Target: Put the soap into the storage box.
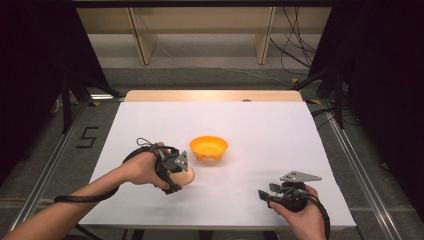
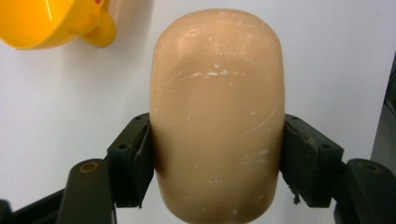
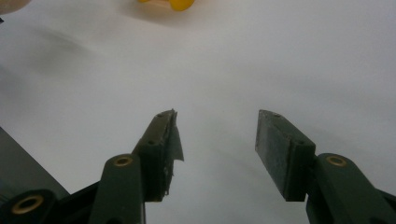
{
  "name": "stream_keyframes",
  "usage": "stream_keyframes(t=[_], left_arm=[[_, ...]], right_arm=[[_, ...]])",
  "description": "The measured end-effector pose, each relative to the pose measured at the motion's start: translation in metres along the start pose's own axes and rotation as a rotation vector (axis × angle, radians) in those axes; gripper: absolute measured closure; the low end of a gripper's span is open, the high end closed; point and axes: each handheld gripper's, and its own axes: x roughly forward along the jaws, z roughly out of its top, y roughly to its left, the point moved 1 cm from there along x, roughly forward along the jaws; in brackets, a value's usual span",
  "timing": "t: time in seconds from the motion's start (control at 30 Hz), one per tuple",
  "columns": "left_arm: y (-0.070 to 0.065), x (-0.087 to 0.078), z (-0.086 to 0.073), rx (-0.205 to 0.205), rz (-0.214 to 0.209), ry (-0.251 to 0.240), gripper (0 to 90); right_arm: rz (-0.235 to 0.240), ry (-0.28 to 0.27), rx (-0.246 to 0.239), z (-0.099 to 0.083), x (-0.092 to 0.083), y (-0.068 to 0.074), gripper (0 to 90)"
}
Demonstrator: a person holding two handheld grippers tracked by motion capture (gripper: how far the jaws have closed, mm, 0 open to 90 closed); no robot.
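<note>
A smooth tan rounded block point(image 2: 217, 112) fills the left gripper view, with both black pads pressed against its sides. In the high view the same tan block point(image 1: 188, 175) pokes out of my left gripper point(image 1: 181, 172), just in front of and left of an orange bowl point(image 1: 209, 147). The bowl's rim and handle point(image 2: 56, 23) show at the top left of the left gripper view. My right gripper point(image 1: 268, 192) rests near the table's front right, its jaws apart with only white tabletop between the fingertips point(image 3: 217, 133).
White sheet point(image 1: 260, 130) covers the table, with a strip of bare wood point(image 1: 210, 95) at the far edge. Cables trail from both grippers. Wooden shelving legs and loose cables stand on the floor beyond the table.
</note>
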Motion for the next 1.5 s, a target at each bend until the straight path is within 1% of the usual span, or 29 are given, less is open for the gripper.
stream_keyframes(t=[0.07,0.1,0.17,0.23,0.3,0.43,0.5,0.57,0.6,0.63,0.67,0.7,0.73,0.8,0.87,0.9,0.93,1.0,1.03,1.13,1.17,1.2,1.23,1.3,1.33,1.37,1.43,1.47,1.5], left_arm=[[-0.0002,-0.0002,-0.0006,-0.006,0.008,-0.015,32.5],[0.0006,-0.0007,-0.0007,0.000,0.010,-0.021,32.5],[-0.0006,-0.0006,-0.0015,-0.028,0.014,-0.046,32.5],[0.0001,-0.0011,-0.0019,-0.026,0.023,-0.060,32.5],[-0.0001,-0.0016,-0.0030,-0.032,0.025,-0.072,32.5],[0.0005,-0.0031,-0.0057,-0.058,0.028,-0.105,32.5],[0.0007,-0.0037,-0.0069,-0.078,0.042,-0.131,32.5],[0.0021,-0.0054,-0.0079,-0.082,0.046,-0.144,32.5],[0.0023,-0.0064,-0.0082,-0.086,0.056,-0.155,32.5],[0.0025,-0.0067,-0.0082,-0.081,0.058,-0.160,32.5],[0.0021,-0.0070,-0.0081,-0.074,0.062,-0.168,32.4],[0.0023,-0.0075,-0.0080,-0.069,0.060,-0.168,32.5],[0.0016,-0.0071,-0.0078,-0.086,0.066,-0.176,32.5],[0.0015,-0.0078,-0.0077,-0.073,0.058,-0.168,32.5],[0.0010,-0.0071,-0.0076,-0.079,0.068,-0.188,32.5],[0.0008,-0.0069,-0.0078,-0.076,0.067,-0.185,32.5],[0.0008,-0.0064,-0.0078,-0.082,0.069,-0.193,32.4],[0.0009,-0.0059,-0.0079,-0.089,0.070,-0.198,32.5],[0.0007,-0.0051,-0.0079,-0.100,0.072,-0.205,32.5],[0.0022,-0.0055,-0.0076,-0.101,0.078,-0.214,32.5],[0.0013,-0.0046,-0.0072,-0.126,0.075,-0.232,32.5],[0.0030,-0.0065,-0.0074,-0.111,0.071,-0.211,32.5],[0.0034,-0.0065,-0.0072,-0.111,0.082,-0.223,32.5],[0.0041,-0.0070,-0.0069,-0.128,0.077,-0.229,32.5],[0.0054,-0.0076,-0.0068,-0.119,0.085,-0.235,32.5],[0.0053,-0.0071,-0.0066,-0.131,0.092,-0.246,32.5],[0.0064,-0.0074,-0.0061,-0.142,0.082,-0.248,32.5],[0.0066,-0.0077,-0.0057,-0.141,0.091,-0.263,32.4],[0.0076,-0.0089,-0.0058,-0.136,0.090,-0.253,32.5]], right_arm=[[-0.003,0.007,0.001,0.0000,-0.0003,-0.0005,49.0],[-0.006,0.008,0.001,0.0000,-0.0005,-0.0005,49.0],[-0.004,0.008,0.003,-0.0001,-0.0006,-0.0002,49.0],[0.008,0.001,0.004,-0.0001,0.0002,-0.0006,49.0],[0.005,-0.002,0.000,0.0000,-0.0004,-0.0006,48.9],[-0.002,0.001,0.000,0.0001,-0.0003,-0.0007,49.0],[0.000,0.003,0.002,0.0000,0.0003,-0.0008,49.0],[0.008,-0.003,0.005,-0.0002,0.0008,-0.0002,49.0],[-0.005,0.009,0.007,0.0000,-0.0003,0.0001,49.0],[0.009,-0.001,0.009,-0.0002,0.0009,-0.0001,49.0],[0.000,0.002,0.008,-0.0002,0.0005,-0.0001,49.0],[-0.001,-0.003,0.003,-0.0002,0.0005,-0.0003,49.0],[-0.006,-0.003,0.003,-0.0002,0.0003,-0.0003,49.0],[-0.006,-0.003,0.004,-0.0001,0.0004,-0.0004,49.0],[-0.009,0.005,0.002,0.0002,-0.0004,-0.0005,49.0],[-0.007,0.002,-0.004,0.0002,-0.0001,-0.0009,49.0],[-0.003,-0.005,-0.014,0.0003,0.0004,-0.0017,48.9],[-0.012,0.008,0.002,0.0000,-0.0010,-0.0005,49.0],[-0.013,0.002,-0.004,0.0001,-0.0006,-0.0011,49.0],[0.001,-0.009,-0.016,0.0003,0.0001,-0.0017,49.0],[-0.002,-0.003,-0.005,0.0001,-0.0002,-0.0012,49.0],[-0.004,0.000,-0.001,0.0001,-0.0004,-0.0009,48.9],[-0.003,0.000,-0.002,0.0000,-0.0004,-0.0011,49.0],[-0.003,-0.002,-0.001,0.0002,-0.0006,-0.0010,49.0],[-0.001,0.000,0.004,0.0002,-0.0005,-0.0009,49.0],[-0.001,-0.001,0.004,0.0003,-0.0004,-0.0009,49.0],[0.004,-0.005,0.005,0.0003,-0.0003,-0.0010,49.0],[0.010,-0.009,0.009,0.0003,-0.0001,-0.0008,49.0],[0.006,-0.011,0.007,0.0004,-0.0004,-0.0010,49.0]])
